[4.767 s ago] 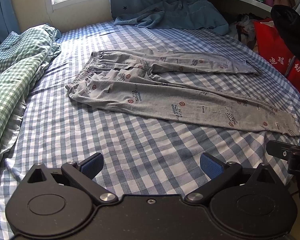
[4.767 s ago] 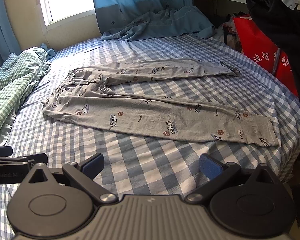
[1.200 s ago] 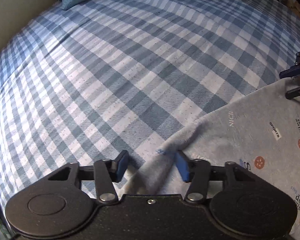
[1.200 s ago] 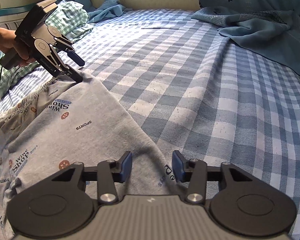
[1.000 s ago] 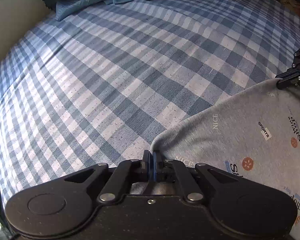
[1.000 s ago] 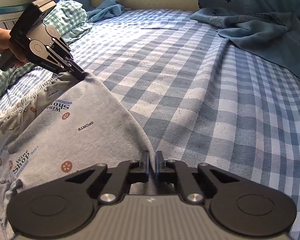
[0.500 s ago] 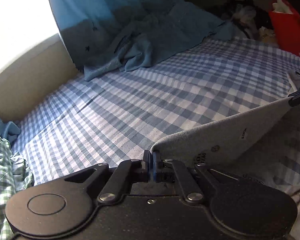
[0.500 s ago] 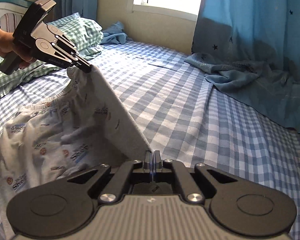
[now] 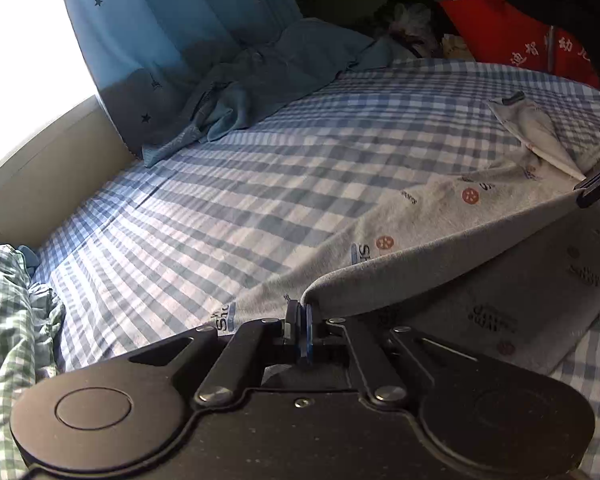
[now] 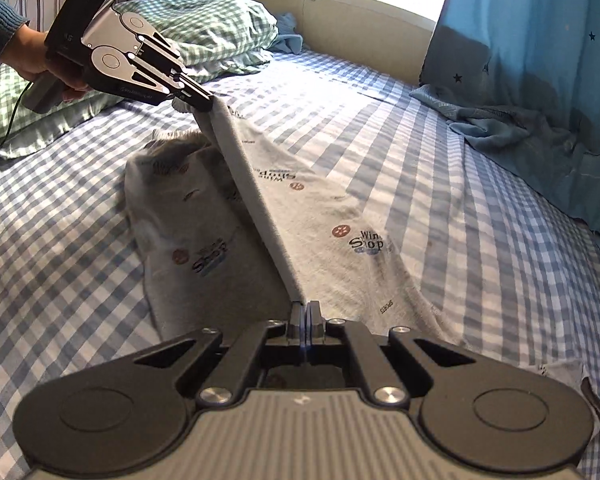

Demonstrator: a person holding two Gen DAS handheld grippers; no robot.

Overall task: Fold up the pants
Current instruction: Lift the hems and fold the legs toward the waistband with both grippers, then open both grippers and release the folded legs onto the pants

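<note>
Left gripper [image 9: 299, 322] and right gripper [image 10: 305, 322] each pinch the grey pants' [image 10: 340, 216] edge, stretched taut between them above the checked bed [image 10: 440, 128]; the remaining fabric lies on the bed.

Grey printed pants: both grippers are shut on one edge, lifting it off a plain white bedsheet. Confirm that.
Wrong sheet. The left gripper and right gripper are shut on the grey printed pants, but the right wrist view shows a blue-and-white checked bedsheet.

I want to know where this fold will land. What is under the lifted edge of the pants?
Under the taut edge held by the left gripper and right gripper lies the rest of the grey printed pants, on the blue checked sheet. The sheet beneath the pants is covered.
</note>
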